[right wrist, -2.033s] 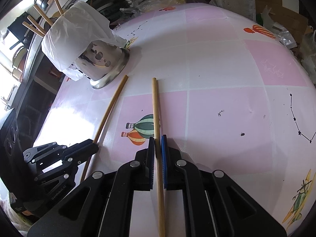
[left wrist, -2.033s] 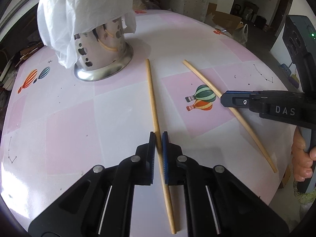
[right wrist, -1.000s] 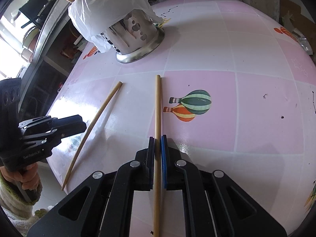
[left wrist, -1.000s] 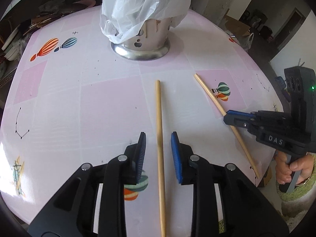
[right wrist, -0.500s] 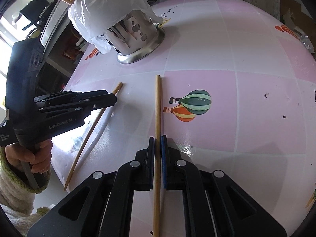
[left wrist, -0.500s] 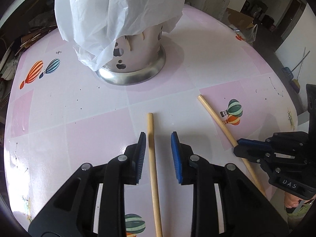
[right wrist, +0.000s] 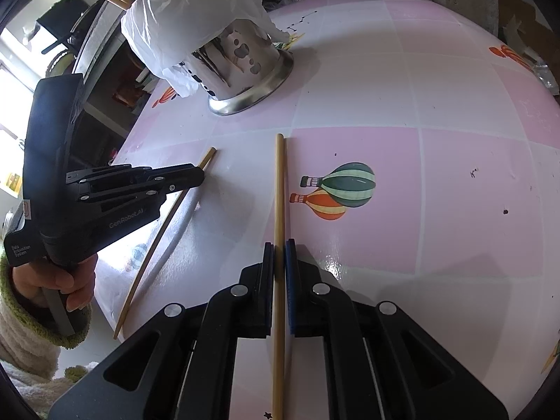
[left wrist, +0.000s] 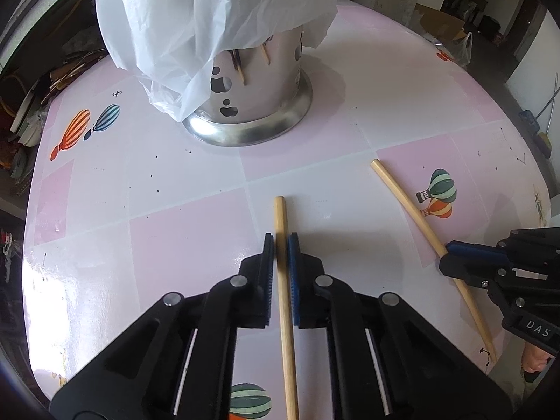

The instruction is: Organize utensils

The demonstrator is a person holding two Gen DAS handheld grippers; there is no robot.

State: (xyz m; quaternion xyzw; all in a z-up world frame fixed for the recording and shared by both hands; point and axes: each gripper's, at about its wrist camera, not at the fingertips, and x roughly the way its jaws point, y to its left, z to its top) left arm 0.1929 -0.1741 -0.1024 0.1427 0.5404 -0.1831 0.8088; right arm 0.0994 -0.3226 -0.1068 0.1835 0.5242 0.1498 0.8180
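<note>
Two wooden chopsticks lie on the pink checked table. My left gripper (left wrist: 280,241) is shut on the left chopstick (left wrist: 281,224), near its thick far end. My right gripper (right wrist: 279,248) is shut on the right chopstick (right wrist: 279,189), near its middle. In the right wrist view the left gripper (right wrist: 199,176) sits over the left chopstick (right wrist: 164,224). In the left wrist view the right gripper (left wrist: 451,250) grips the right chopstick (left wrist: 402,197). A perforated steel utensil holder (left wrist: 259,91) under a white plastic bag (left wrist: 210,10) stands beyond, with several chopsticks inside.
The table (left wrist: 105,210) has hot-air balloon prints (right wrist: 336,189). The holder also shows in the right wrist view (right wrist: 245,70). Cluttered shelves and boxes lie beyond the table's edges. The table's near edge drops off beside each hand.
My left gripper opened, slid forward along its chopstick toward the holder, and has closed on it near the thick end. My right gripper has stayed shut on its chopstick.
</note>
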